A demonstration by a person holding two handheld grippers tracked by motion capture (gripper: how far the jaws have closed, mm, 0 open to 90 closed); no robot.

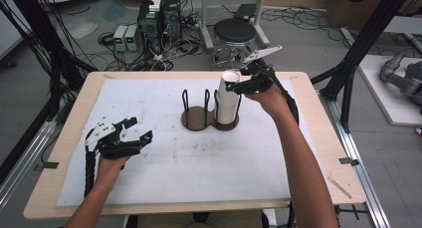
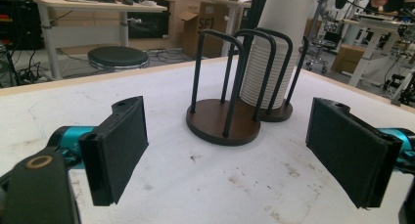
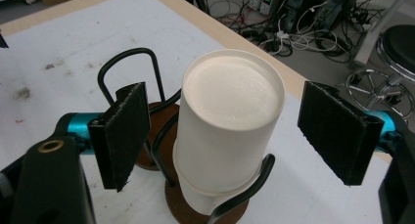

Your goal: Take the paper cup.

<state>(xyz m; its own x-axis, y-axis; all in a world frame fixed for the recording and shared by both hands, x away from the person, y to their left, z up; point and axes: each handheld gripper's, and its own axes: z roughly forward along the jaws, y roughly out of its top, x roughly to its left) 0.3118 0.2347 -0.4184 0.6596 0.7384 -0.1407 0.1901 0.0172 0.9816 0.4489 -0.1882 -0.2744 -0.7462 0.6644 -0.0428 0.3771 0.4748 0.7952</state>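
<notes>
- A stack of white paper cups [image 1: 228, 101] stands upside down in the right ring of a dark double cup rack [image 1: 203, 119], near the far middle of the white table cover [image 1: 174, 158].
- The rack's left ring [image 2: 222, 120] is empty.
- The right gripper [image 1: 238, 83] hovers at the top of the stack, its jaws wide apart on either side of the top cup [image 3: 230, 111], neither pad touching it.
- The left gripper [image 1: 138, 131] sits low over the near left part of the table, well apart from the rack, jaws wide and holding nothing.
- A round black stool [image 1: 234, 31] stands on the floor beyond the table.
</notes>
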